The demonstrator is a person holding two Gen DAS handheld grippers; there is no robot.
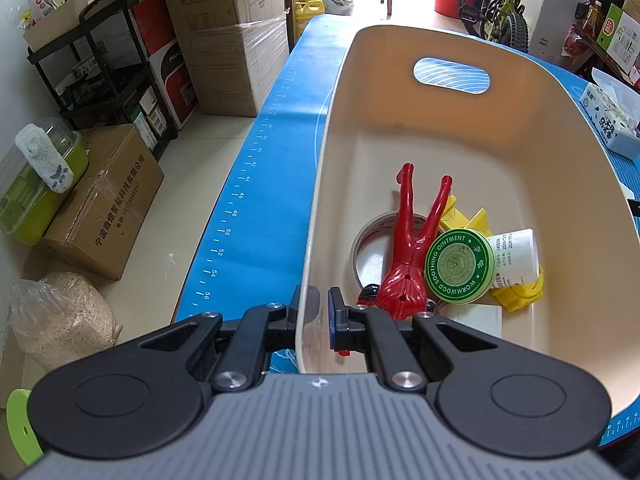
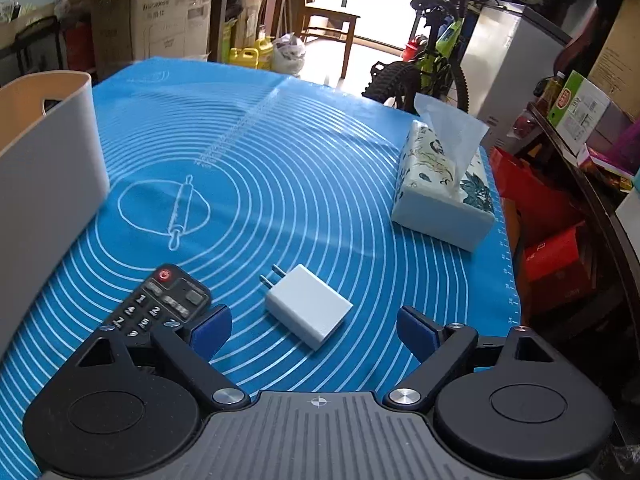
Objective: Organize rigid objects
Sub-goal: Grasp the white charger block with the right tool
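Note:
My left gripper (image 1: 314, 312) is shut on the near rim of the beige plastic bin (image 1: 460, 136), one finger outside, one inside. In the bin lie a red toy figure (image 1: 412, 248), a green ointment tin (image 1: 458, 266), a tape roll (image 1: 370, 248), a white bottle (image 1: 518, 256) and yellow pieces (image 1: 518, 292). My right gripper (image 2: 314, 330) is open just above the blue mat (image 2: 280, 152), with a white charger plug (image 2: 306, 306) between its fingers. A black remote (image 2: 160, 302) lies by its left finger. The bin's outer wall (image 2: 48, 168) stands at left.
A tissue box (image 2: 444, 196) sits on the mat's right side near the edge. Beyond the table are cardboard boxes (image 1: 224, 32), a black shelf cart (image 1: 104, 72), a bicycle (image 2: 432, 64) and red bags (image 2: 540, 220) on the floor.

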